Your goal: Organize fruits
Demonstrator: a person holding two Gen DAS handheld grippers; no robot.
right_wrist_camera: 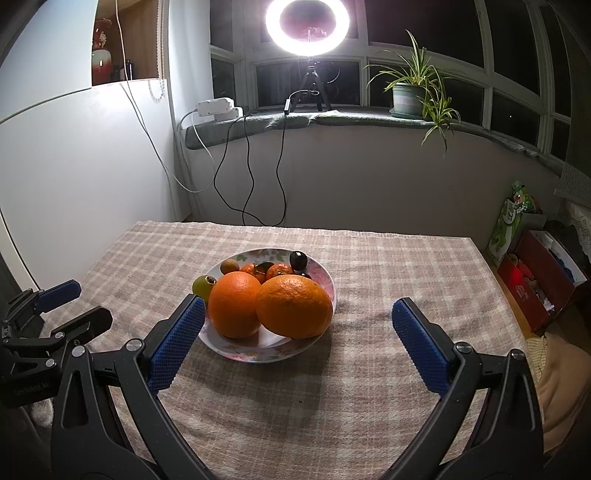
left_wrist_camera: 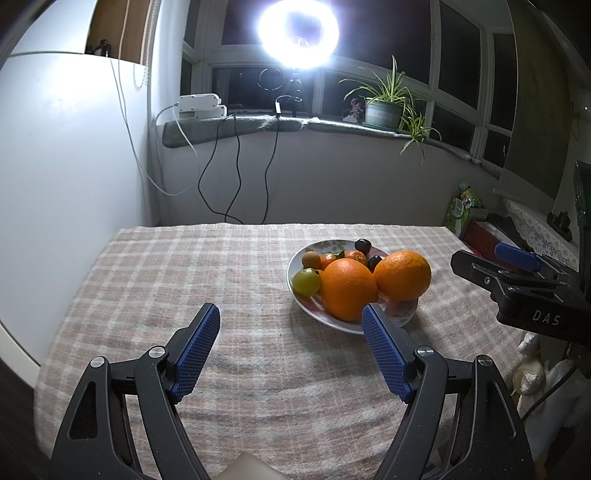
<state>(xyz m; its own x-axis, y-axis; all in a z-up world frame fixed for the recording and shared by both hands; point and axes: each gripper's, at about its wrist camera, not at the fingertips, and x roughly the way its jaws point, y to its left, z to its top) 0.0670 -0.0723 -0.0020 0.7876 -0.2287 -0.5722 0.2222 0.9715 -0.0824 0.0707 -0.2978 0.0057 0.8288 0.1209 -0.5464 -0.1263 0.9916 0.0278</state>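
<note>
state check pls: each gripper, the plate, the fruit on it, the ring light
Left gripper: open, empty, above the cloth.
Right gripper: open, empty, facing the plate.
White floral plate: upright on the checked tablecloth, full.
Two large oranges: on the plate, touching, front.
Small green fruit: at the plate's left rim.
Dark round fruit: at the back rim.
Ring light: on.

Glaring ring light (right_wrist_camera: 307, 23) before dark windows (right_wrist_camera: 424, 37), potted plant (right_wrist_camera: 413, 94) on the sill, white wall (right_wrist_camera: 85, 155) left.
</note>
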